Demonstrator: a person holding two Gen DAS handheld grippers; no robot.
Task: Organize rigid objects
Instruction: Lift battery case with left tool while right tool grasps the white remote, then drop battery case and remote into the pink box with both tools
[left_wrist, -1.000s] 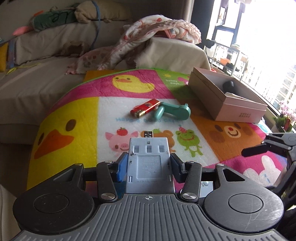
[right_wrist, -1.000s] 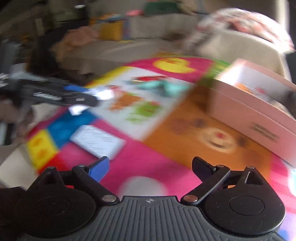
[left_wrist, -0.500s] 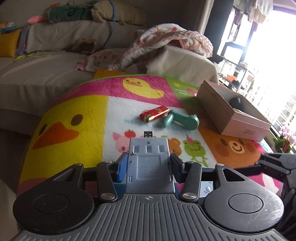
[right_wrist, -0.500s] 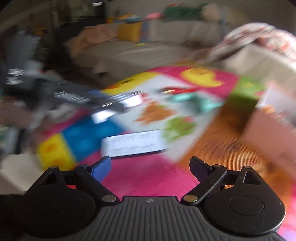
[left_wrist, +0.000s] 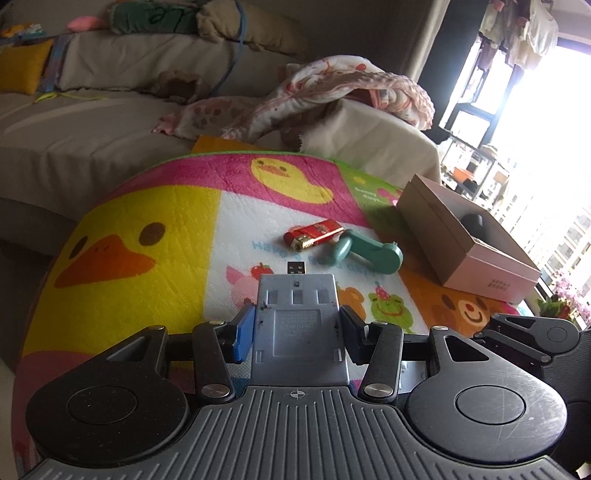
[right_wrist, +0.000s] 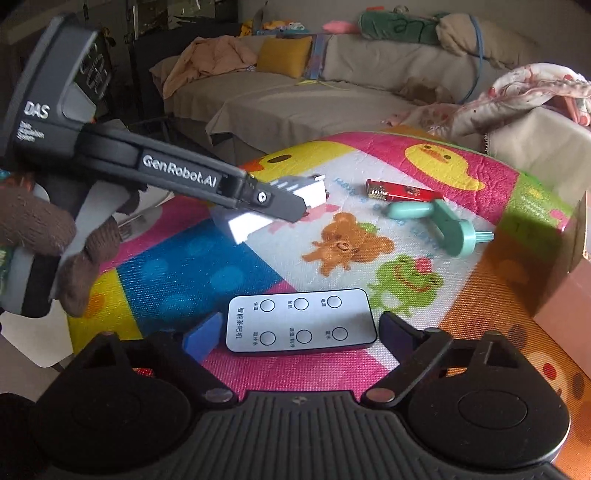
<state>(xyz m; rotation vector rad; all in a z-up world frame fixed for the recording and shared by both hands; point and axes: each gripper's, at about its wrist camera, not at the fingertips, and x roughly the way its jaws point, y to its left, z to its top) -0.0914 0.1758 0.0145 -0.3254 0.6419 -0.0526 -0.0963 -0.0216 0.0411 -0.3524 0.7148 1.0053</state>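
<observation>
Sofa cushions and a crumpled floral blanket (left_wrist: 332, 92) fill the background, and in front of them lies the bright animal-print play mat (left_wrist: 147, 221) that carries everything we are sorting. Our left gripper (left_wrist: 297, 328) is clamped on a flat grey plastic piece (left_wrist: 299, 325), its pads pressing the two long edges, and holds it in the air above the mat; in the right wrist view the same piece (right_wrist: 291, 192) shows pale and tilted at the tip of that gripper's arm, with a brown-gloved hand (right_wrist: 55, 251) on its handle. Just beyond the grey piece on the mat sits a small black USB plug (left_wrist: 296, 266). Farther out lie a red lighter (left_wrist: 314, 234) and, touching or nearly touching its near side, a teal plastic crank-shaped part (left_wrist: 369, 251). Right of the teal part stands an open pink cardboard box (left_wrist: 491, 273) with a dark rounded object (left_wrist: 472, 221) inside. Our right gripper (right_wrist: 299, 332) stands with jaws apart and has just been closing; a white six-button remote (right_wrist: 301, 321) lies flat on the mat between the fingertips, and we see a gap on each side, so the pads are not pressing on it.
</observation>
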